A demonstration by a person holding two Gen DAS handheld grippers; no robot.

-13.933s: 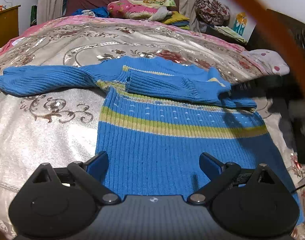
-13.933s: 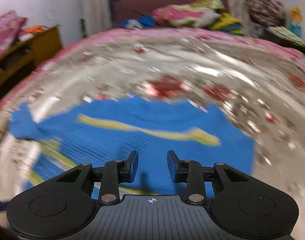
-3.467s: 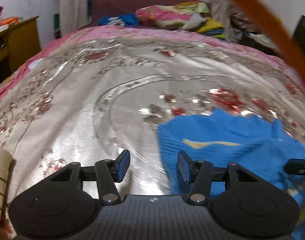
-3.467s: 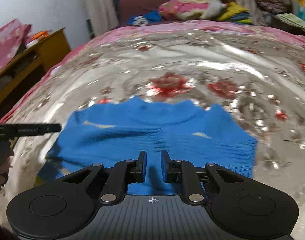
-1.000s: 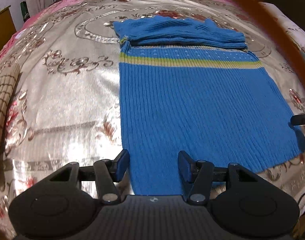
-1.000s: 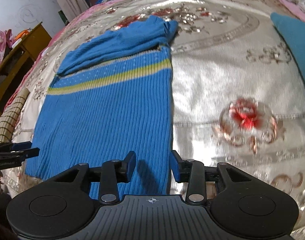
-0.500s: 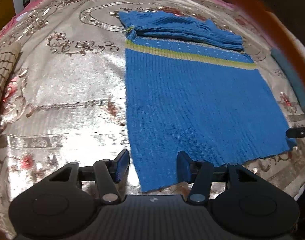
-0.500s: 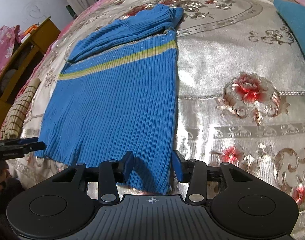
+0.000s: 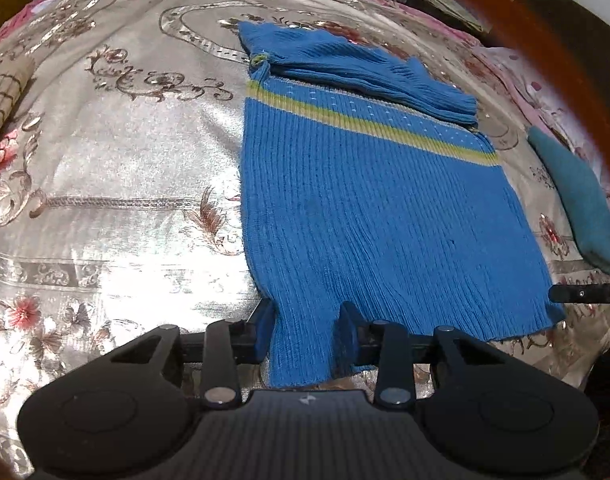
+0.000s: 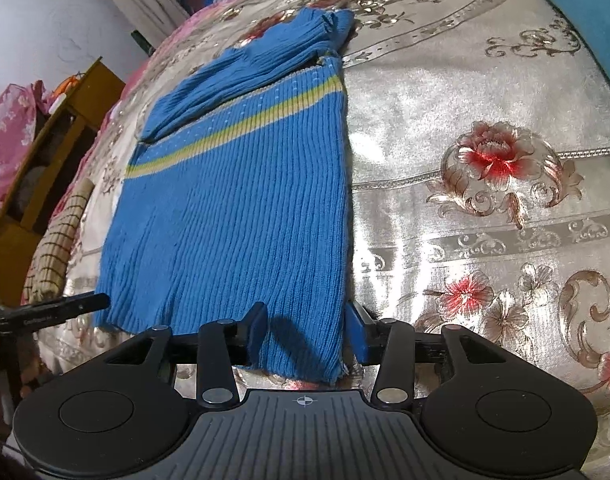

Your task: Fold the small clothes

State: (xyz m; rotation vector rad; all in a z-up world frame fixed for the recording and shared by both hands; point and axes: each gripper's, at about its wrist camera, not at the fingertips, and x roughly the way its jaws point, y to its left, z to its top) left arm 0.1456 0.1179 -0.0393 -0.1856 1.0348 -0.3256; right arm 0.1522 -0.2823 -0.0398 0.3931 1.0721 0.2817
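The blue ribbed sweater (image 9: 369, 208) lay flat on the bed's floral satin bedspread (image 9: 117, 184), its sleeves already folded across the chest above the yellow-green stripe (image 9: 369, 120), and its hem at the near edge of the bed. The left tongs (image 9: 305, 328) straddled the hem's left corner, and their jaws were closing with the knit between them; the pads did not yet look pressed onto it. The right tongs (image 10: 305, 330) straddled the opposite corner of the hem with the jaws released, cloth between them but apparently not pinched.

The step in hand looked like taking both hem corners in order to carry the lower half up over the sleeves. To do it well, each pair of tongs needed to bite both layers of the knit, far enough in from the edge that the loose ribbing would not slip out. Closing the two sides together would have kept the hem straight. The lift ought to be low and even, since the slick bedspread could let the whole sweater slide, and the folded sleeves could be dragged loose. A teal cloth (image 9: 577, 196) lay near the sweater's right edge and was best left clear of the fold.
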